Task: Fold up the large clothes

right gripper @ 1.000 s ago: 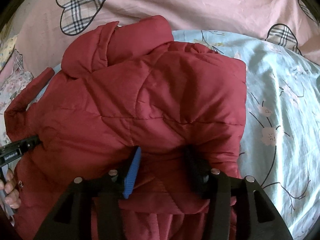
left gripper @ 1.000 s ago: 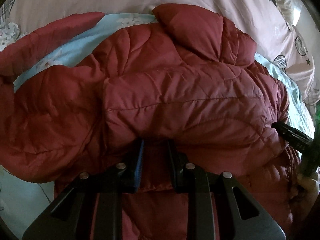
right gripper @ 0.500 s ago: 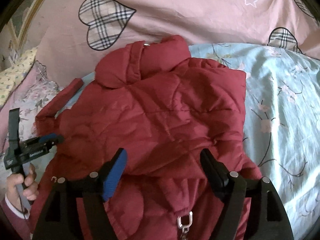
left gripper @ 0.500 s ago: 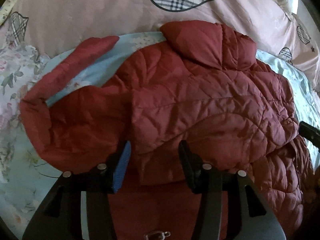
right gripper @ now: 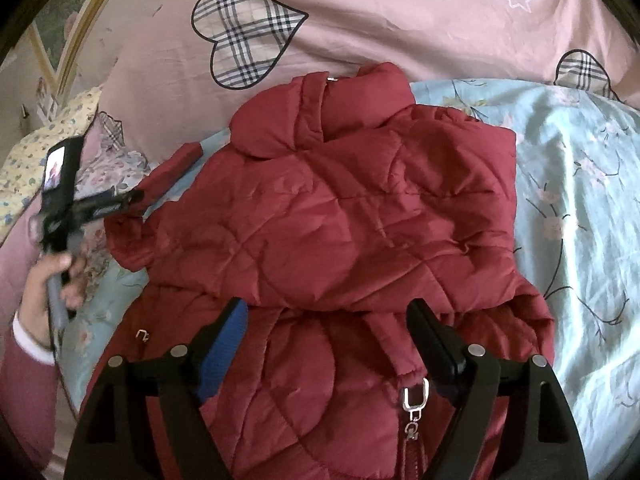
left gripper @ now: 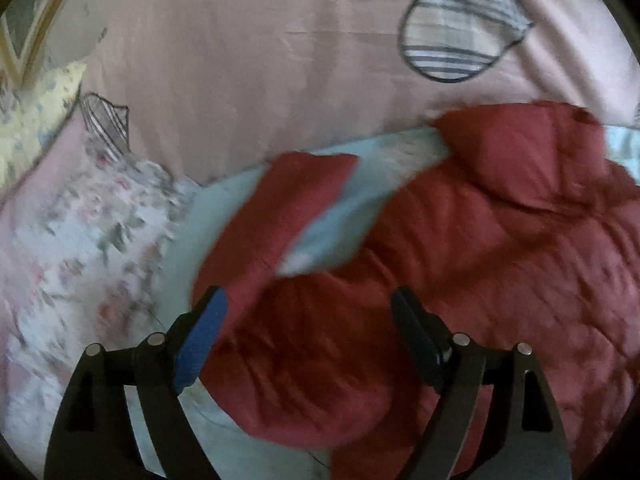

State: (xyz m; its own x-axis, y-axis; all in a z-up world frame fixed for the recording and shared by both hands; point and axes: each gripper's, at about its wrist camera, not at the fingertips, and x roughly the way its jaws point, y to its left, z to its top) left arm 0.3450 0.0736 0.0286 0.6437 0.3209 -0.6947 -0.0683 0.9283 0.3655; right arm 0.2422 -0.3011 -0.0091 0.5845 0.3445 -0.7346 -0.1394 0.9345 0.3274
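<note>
Red quilted fabric fills the middle of both views: a puffy jacket (right gripper: pixel 340 220) lies on a pale blue floral sheet (right gripper: pixel 580 200), its upper part folded over the lower, collar pointing toward a pink quilt (right gripper: pixel 400 12) printed with plaid hearts. A silver zipper pull (right gripper: pixel 414 400) hangs at the jacket's near edge, close to the right gripper's dark finger. One sleeve (left gripper: pixel 260 240) stretches out to the left across the sheet, toward a floral pillow (left gripper: pixel 80 240).

The right gripper (right gripper: pixel 326 340) hovers just above the folded edge, its jaws opening and nearly at full spread, with jacket fabric seen between them but not pinched. The left gripper (left gripper: pixel 308 328) is likewise above the jacket near the sleeve's base, its jaws opening wide and clear of the cloth; this view is blurred. In the right wrist view the left gripper appears at the far left beside the sleeve's end, held by a hand (right gripper: pixel 46 284) in a red sleeve with a white cuff.
</note>
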